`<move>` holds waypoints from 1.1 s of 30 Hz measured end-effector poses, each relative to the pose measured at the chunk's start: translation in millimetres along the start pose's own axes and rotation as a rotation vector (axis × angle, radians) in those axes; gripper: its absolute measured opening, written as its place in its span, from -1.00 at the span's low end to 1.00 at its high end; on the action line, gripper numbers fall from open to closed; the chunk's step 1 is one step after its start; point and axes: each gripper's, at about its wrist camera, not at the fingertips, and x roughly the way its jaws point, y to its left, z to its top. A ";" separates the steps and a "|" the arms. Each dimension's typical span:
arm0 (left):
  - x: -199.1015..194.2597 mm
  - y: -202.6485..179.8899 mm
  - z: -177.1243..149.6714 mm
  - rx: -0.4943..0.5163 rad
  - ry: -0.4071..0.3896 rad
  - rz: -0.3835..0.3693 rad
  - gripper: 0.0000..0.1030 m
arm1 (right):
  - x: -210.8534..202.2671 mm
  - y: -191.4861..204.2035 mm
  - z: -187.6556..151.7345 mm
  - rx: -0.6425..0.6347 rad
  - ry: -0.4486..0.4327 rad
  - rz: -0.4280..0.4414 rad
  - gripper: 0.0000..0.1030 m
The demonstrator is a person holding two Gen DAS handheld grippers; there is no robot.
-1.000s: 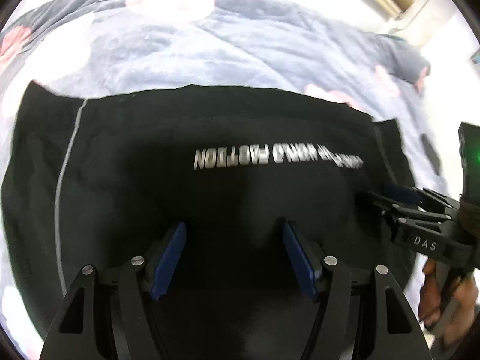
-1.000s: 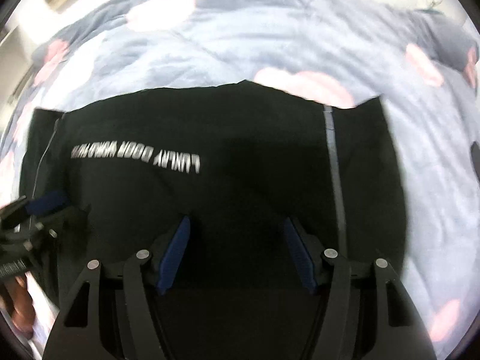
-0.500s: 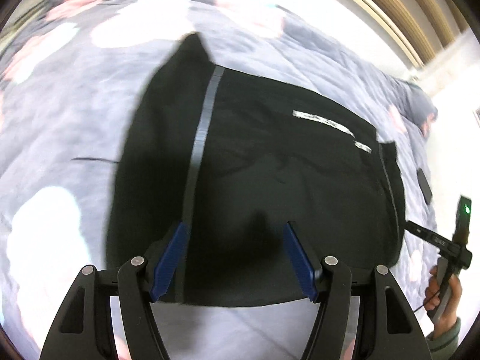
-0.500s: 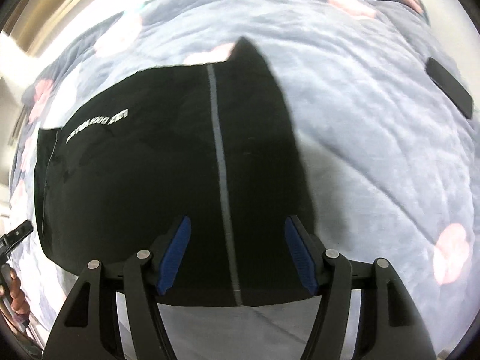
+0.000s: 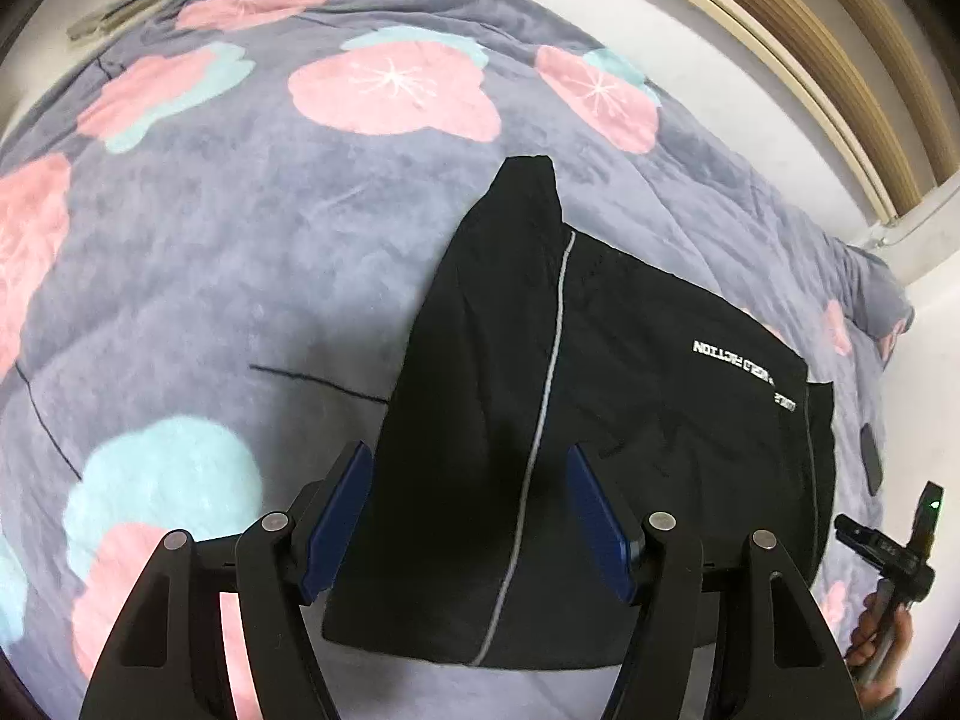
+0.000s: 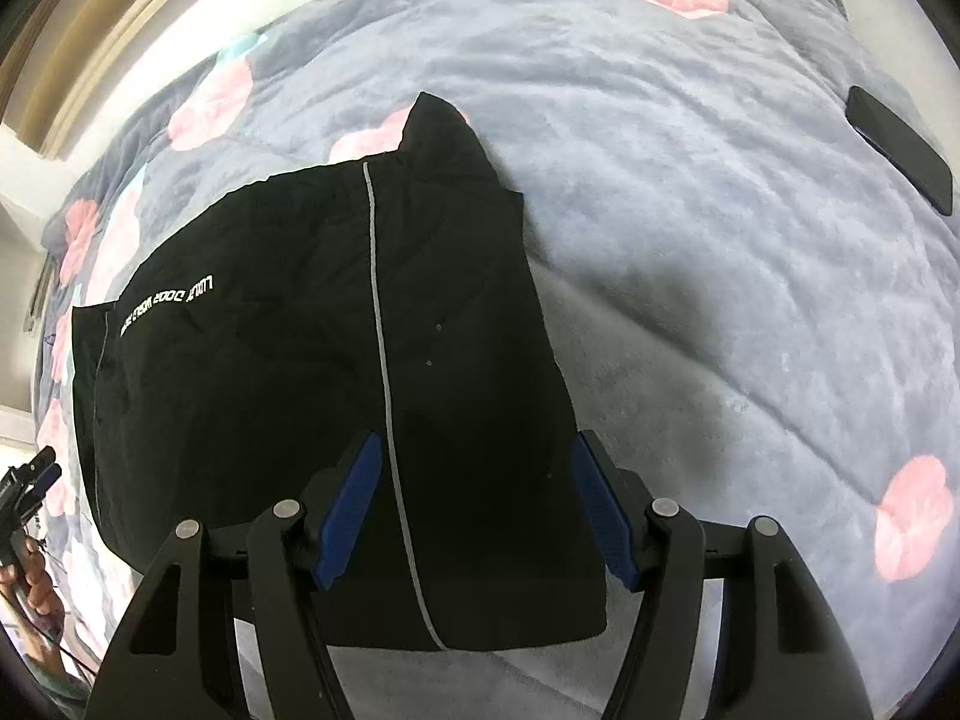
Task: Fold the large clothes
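A black garment [image 5: 630, 420] with grey side stripes and white lettering lies folded flat on the bed; it also shows in the right wrist view [image 6: 312, 372]. My left gripper [image 5: 471, 519] is open and empty, raised over the garment's left near corner. My right gripper [image 6: 474, 510] is open and empty, raised over the garment's right near corner. The right gripper [image 5: 888, 546] also shows at the far right of the left wrist view. The left gripper [image 6: 27, 483] shows at the left edge of the right wrist view.
A grey quilt [image 5: 240, 240] with pink and teal flowers covers the bed [image 6: 720, 240]. A black phone [image 6: 900, 147] lies on the quilt to the right of the garment and also shows in the left wrist view [image 5: 870, 465]. A wall and wooden trim [image 5: 810, 60] lie beyond the bed.
Both grippers have pulled back and apart from over the garment's middle toward its near corners. More quilt now shows around the garment, which has not moved.
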 end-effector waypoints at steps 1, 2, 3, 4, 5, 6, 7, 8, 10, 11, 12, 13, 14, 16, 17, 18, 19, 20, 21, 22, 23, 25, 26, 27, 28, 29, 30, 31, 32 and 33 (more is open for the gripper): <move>1.8 0.1 1.6 0.005 0.004 -0.004 0.34 | 2.2 0.5 0.8 0.000 0.003 0.002 0.32; 4.1 -0.4 2.5 0.007 0.008 -0.007 0.34 | 3.8 0.1 1.3 0.001 0.007 0.006 0.32; 7.5 -0.2 3.7 0.011 0.014 -0.010 0.34 | 5.8 -0.7 2.1 0.003 0.010 0.010 0.32; 11.0 -1.5 4.8 0.013 0.018 -0.011 0.34 | 7.8 -1.4 2.8 0.005 0.013 0.014 0.32; 15.7 -0.7 6.5 0.018 0.026 -0.012 0.34 | 8.0 -4.0 2.4 0.007 0.015 0.016 0.32; 19.1 0.1 7.9 0.021 0.030 -0.013 0.34 | 10.8 -4.7 3.3 0.008 0.019 0.017 0.32; 23.0 1.3 9.2 0.023 0.036 -0.018 0.34 | 14.4 -5.0 4.1 0.010 0.021 0.016 0.32; 27.9 3.1 10.6 0.019 0.045 -0.029 0.34 | 17.3 -4.6 4.8 0.013 0.023 0.016 0.33; 39.2 9.7 13.9 -0.006 0.067 -0.067 0.34 | 24.7 -6.9 6.9 0.020 0.030 0.018 0.35; 45.5 13.6 15.6 -0.021 0.077 -0.085 0.34 | 28.3 -8.6 7.9 0.024 0.034 0.019 0.37; 49.8 16.1 16.0 -0.030 0.081 -0.087 0.34 | 31.8 -10.6 9.0 0.031 0.039 0.023 0.38; 57.6 20.4 18.1 -0.038 0.089 -0.079 0.34 | 35.4 -12.8 10.4 0.040 0.044 0.032 0.40; 64.5 23.6 19.8 -0.044 0.101 -0.070 0.34 | 37.9 -14.7 11.6 0.048 0.046 0.041 0.44; 77.0 28.4 22.1 -0.056 0.126 -0.077 0.34 | 43.8 -19.3 14.8 0.068 0.051 0.066 0.49; 83.2 30.1 22.8 -0.062 0.141 -0.099 0.35 | 46.7 -21.4 16.3 0.077 0.057 0.080 0.53; 88.8 31.6 23.0 -0.069 0.156 -0.120 0.36 | 50.7 -24.0 18.3 0.088 0.065 0.096 0.58; 94.4 33.0 23.2 -0.077 0.171 -0.140 0.41 | 53.6 -25.5 19.6 0.093 0.071 0.108 0.60; 99.1 34.3 23.4 -0.082 0.182 -0.155 0.47 | 57.8 -26.7 21.4 0.097 0.082 0.123 0.61; 104.8 36.0 23.6 -0.090 0.195 -0.177 0.48 | 61.3 -26.7 22.7 0.094 0.092 0.131 0.63; 108.5 37.6 23.8 -0.095 0.204 -0.193 0.50 | 65.7 -25.1 24.5 0.081 0.103 0.135 0.65; 113.9 40.2 23.9 -0.109 0.219 -0.225 0.51 | 68.5 -22.9 25.3 0.070 0.111 0.138 0.69; 121.6 45.8 23.6 -0.137 0.237 -0.272 0.54 | 76.8 -17.2 28.0 0.038 0.134 0.156 0.74; 125.6 49.1 23.6 -0.150 0.245 -0.294 0.56 | 80.9 -14.8 29.2 0.027 0.146 0.168 0.79; 128.5 51.2 23.2 -0.159 0.252 -0.310 0.56 | 86.2 -12.7 30.5 0.018 0.160 0.183 0.86; 130.9 52.6 22.9 -0.164 0.258 -0.325 0.58 | 94.2 -10.5 32.3 0.009 0.181 0.209 0.91; 132.4 53.7 21.8 -0.167 0.262 -0.336 0.60 | 100.2 -9.7 33.5 0.007 0.197 0.235 1.00; 135.1 55.3 21.1 -0.173 0.270 -0.352 0.61 | 107.4 -9.7 34.4 0.011 0.215 0.269 1.00; 138.7 57.7 21.0 -0.185 0.278 -0.375 0.64 | 116.3 -10.4 35.7 0.019 0.235 0.310 1.00; 142.9 62.0 20.2 -0.204 0.287 -0.411 0.65 | 124.8 -12.4 37.1 0.029 0.250 0.353 1.00; 146.0 66.2 18.4 -0.224 0.291 -0.440 0.66 | 130.8 -15.2 38.7 0.039 0.254 0.392 1.00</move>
